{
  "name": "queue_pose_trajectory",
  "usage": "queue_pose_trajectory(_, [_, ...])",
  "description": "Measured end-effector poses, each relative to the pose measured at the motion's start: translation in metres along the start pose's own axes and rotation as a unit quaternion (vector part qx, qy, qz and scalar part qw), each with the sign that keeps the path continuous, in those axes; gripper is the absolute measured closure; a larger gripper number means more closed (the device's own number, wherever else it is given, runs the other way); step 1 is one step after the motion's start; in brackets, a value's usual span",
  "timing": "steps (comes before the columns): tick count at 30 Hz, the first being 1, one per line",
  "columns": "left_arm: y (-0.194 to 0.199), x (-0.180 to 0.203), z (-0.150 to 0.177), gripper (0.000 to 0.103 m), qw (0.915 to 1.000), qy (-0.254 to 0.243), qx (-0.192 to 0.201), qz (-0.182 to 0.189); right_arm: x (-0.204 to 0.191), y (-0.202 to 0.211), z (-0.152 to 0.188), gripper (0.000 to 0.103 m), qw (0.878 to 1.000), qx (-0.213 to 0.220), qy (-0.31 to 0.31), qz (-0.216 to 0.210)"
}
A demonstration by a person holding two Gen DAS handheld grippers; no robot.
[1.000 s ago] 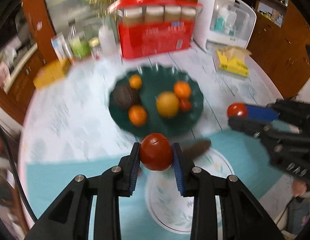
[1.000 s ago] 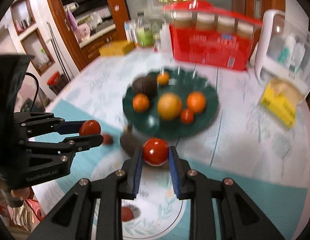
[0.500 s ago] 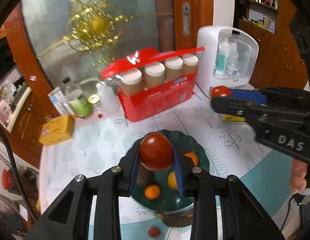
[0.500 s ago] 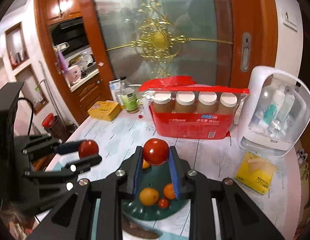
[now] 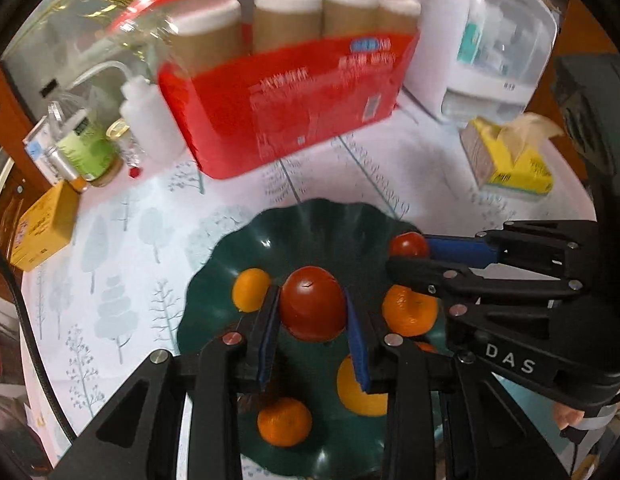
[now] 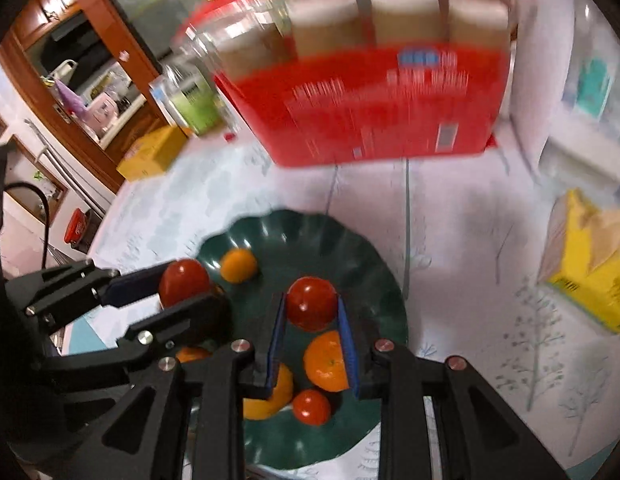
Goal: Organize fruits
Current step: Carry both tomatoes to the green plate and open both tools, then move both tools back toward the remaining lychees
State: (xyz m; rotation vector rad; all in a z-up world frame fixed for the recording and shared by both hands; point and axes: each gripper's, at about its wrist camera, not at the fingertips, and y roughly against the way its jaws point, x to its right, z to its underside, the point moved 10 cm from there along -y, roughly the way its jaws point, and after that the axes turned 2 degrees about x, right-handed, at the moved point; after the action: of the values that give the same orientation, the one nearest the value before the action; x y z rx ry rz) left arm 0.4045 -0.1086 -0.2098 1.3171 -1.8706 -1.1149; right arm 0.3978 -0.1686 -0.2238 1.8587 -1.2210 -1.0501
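Observation:
My left gripper (image 5: 312, 312) is shut on a red tomato (image 5: 312, 302) and holds it above the dark green plate (image 5: 294, 232). My right gripper (image 6: 311, 320) is shut on a second red tomato (image 6: 312, 302) above the same plate (image 6: 350, 248). The right gripper also shows at the right of the left wrist view (image 5: 408, 254), the left gripper at the left of the right wrist view (image 6: 182, 286). On the plate lie several oranges (image 5: 284, 420) and a small tomato (image 6: 311, 406).
A red box of jars (image 5: 286, 64) stands just behind the plate. A white appliance (image 5: 490, 40) and a yellow tissue pack (image 5: 510, 160) are at the back right. Bottles (image 5: 86, 148) and a yellow box (image 5: 42, 228) are at the back left.
Both grippers have come down and forward from a raised position and now hang low over the green plate, each still holding its tomato.

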Motion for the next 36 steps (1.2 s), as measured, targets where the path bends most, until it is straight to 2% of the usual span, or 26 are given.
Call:
queue_pose_trajectory(8, [-0.037,0.003,0.010,0.073,0.9992,-0.031,-0.025,-0.004,0.016,-0.036,0.014,0.077,0.999,-0.030,-0.021,-0.009])
queue_pose_trajectory(15, [-0.043,-0.002,0.015,0.073,0.9991,-0.028,-0.032,-0.008,0.014,-0.049,0.018,0.076,0.999,-0.042,-0.022,-0.019])
queue_pose_trajectory(18, [-0.038,-0.002,0.015,0.068,0.9994,-0.022,-0.025,-0.004,0.012,-0.049,0.018,0.075,0.999,-0.042,-0.019,-0.017])
queue_pose_trajectory(22, [-0.025,-0.005,0.012,0.049,0.9998,-0.013,-0.012,-0.004,0.014,-0.042,0.016,0.074,0.999,-0.038,-0.027,-0.025])
queue_pose_trajectory(36, [0.024,-0.002,0.015,0.049,0.9998,-0.004,0.019,-0.008,0.008,0.001,0.017,0.074,1.000,-0.005,-0.011,-0.018])
